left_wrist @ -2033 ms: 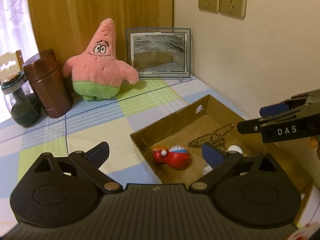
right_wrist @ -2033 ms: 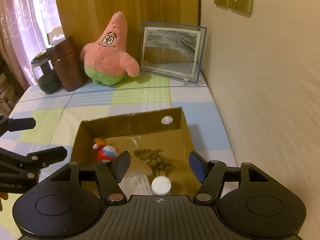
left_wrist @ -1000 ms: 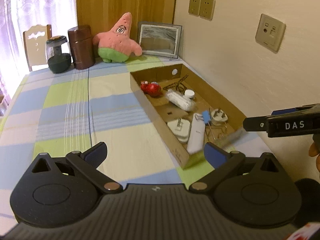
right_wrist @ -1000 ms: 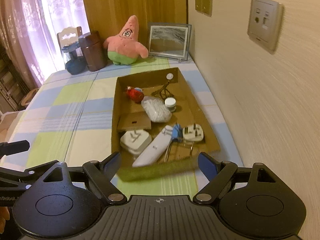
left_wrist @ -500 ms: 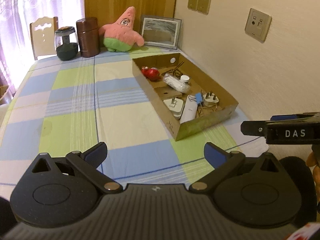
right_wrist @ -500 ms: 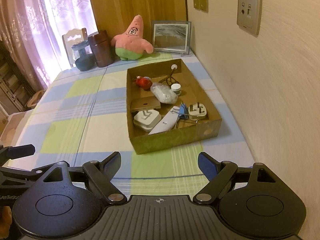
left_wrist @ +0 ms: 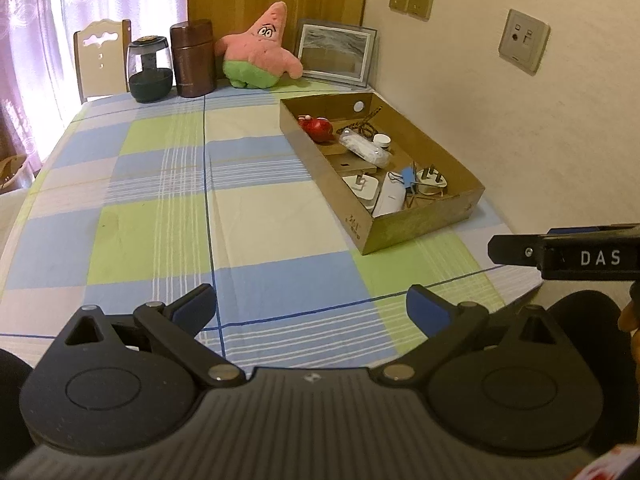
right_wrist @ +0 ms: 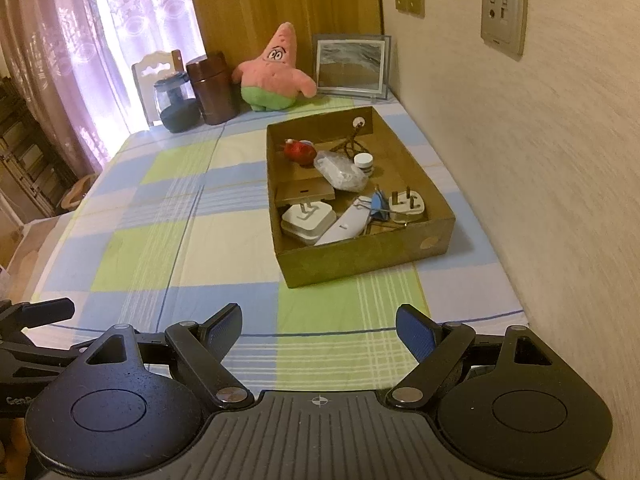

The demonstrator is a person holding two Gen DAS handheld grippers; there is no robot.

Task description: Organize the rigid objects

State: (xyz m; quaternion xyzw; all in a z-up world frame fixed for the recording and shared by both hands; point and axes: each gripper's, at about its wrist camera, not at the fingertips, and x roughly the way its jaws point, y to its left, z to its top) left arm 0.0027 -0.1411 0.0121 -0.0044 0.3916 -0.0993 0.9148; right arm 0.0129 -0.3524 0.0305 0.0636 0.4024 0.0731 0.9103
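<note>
A shallow cardboard box [left_wrist: 420,226] [right_wrist: 360,262] lies on the right side of the checked table by the wall. Inside it I see a red toy [right_wrist: 298,152], a clear bag [right_wrist: 340,170], a small white-capped jar [right_wrist: 363,160], a white charger [right_wrist: 306,222], a long white device [right_wrist: 344,228], a blue binder clip [right_wrist: 376,202] and a white plug [right_wrist: 406,206]. My left gripper [left_wrist: 311,307] is open and empty above the table's near edge. My right gripper [right_wrist: 319,328] is open too, nothing between its fingers, well short of the box.
At the table's far end stand a pink star plush [left_wrist: 260,50], a brown canister [left_wrist: 193,58], a glass jar with a dark base [left_wrist: 148,68] and a picture frame [left_wrist: 334,54]. A chair [left_wrist: 100,60] sits behind. The wall runs along the right.
Both grippers have drawn back from the box toward the near edge, so the whole box and more of the table now show. Both stay open.
</note>
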